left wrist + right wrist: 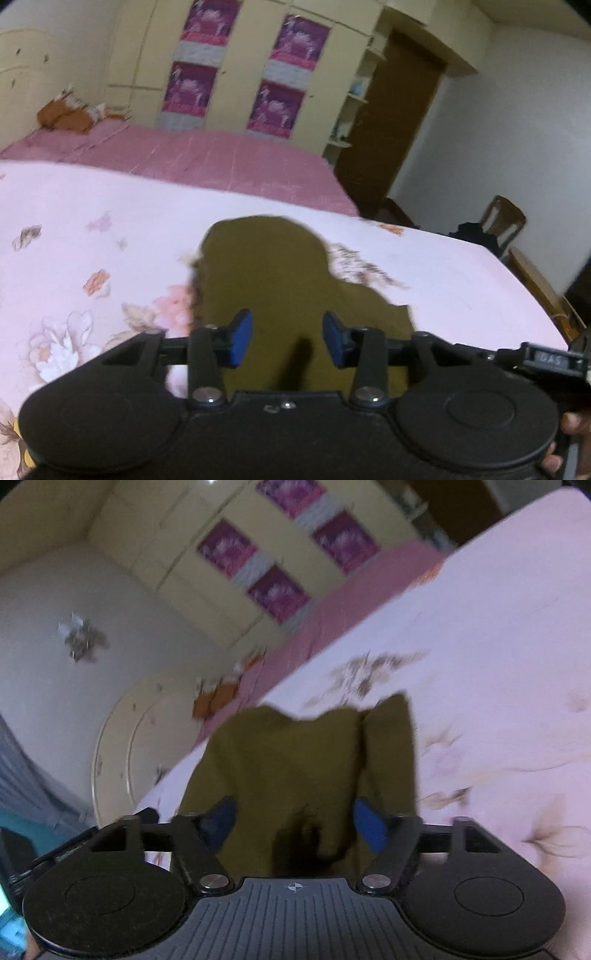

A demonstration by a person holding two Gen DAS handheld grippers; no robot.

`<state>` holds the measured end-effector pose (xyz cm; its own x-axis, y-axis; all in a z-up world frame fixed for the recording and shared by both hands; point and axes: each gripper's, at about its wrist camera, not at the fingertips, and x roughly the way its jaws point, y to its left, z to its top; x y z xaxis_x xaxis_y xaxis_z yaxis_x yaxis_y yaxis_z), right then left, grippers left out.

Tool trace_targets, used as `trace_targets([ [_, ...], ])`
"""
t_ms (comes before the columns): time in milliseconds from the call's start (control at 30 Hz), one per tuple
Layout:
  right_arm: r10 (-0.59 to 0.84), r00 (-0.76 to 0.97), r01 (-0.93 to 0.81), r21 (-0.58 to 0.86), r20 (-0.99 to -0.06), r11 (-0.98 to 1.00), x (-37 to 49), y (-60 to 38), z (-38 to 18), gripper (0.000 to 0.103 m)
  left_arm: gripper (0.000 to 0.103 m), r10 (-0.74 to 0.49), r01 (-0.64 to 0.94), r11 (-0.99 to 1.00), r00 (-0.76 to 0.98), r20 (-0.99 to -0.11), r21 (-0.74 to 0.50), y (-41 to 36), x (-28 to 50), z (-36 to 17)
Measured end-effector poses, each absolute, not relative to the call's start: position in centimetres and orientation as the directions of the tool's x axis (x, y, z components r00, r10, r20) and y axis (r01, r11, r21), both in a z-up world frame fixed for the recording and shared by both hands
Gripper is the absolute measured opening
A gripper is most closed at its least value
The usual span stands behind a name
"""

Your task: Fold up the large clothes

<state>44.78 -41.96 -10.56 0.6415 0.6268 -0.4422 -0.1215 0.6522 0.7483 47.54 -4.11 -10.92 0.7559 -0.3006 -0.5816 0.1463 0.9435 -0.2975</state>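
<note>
olive garment [273,280] beneath both parted, down-tilted claws.

Matt, seemingly cotton olive garment [273,280]

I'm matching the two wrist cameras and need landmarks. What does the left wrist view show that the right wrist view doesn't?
Only the left wrist view shows the brown door, a wooden chair and a fingertip.

Only the right wrist view shows a ceiling fixture and a grey curtain.

Both show the olive garment on the floral sheet, the cupboard's purple posters, and each gripper open: left gripper, right gripper.
</note>
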Motion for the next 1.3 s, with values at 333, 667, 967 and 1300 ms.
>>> trace_targets([
  [333,0.596,0.536,-0.175,0.611,-0.598,0.772,48.0,-37.6,-12.6,0.019,0.038,-0.333,0.189,0.939,0.704,-0.628,-0.286,-3.6,49.6,-14.8],
  [667,0.418,0.667,-0.117,0.467,-0.617,0.877,43.7,-40.6,-14.4,0.018,0.040,-0.281,0.360,0.933,0.680,-0.677,-0.026,-10.8,49.8,-14.4],
  [967,0.479,0.701,-0.111,0.583,-0.528,0.805,45.0,-43.1,-12.2,0.063,0.038,-0.416,0.355,0.907,0.674,-0.610,-0.227,-5.4,50.8,-11.2],
  [1300,0.464,0.721,-0.168,0.521,-0.514,0.837,50.7,-43.0,-10.6,0.007,0.038,-0.425,0.350,0.903,0.658,-0.622,-0.248,-6.3,58.3,-12.3],
])
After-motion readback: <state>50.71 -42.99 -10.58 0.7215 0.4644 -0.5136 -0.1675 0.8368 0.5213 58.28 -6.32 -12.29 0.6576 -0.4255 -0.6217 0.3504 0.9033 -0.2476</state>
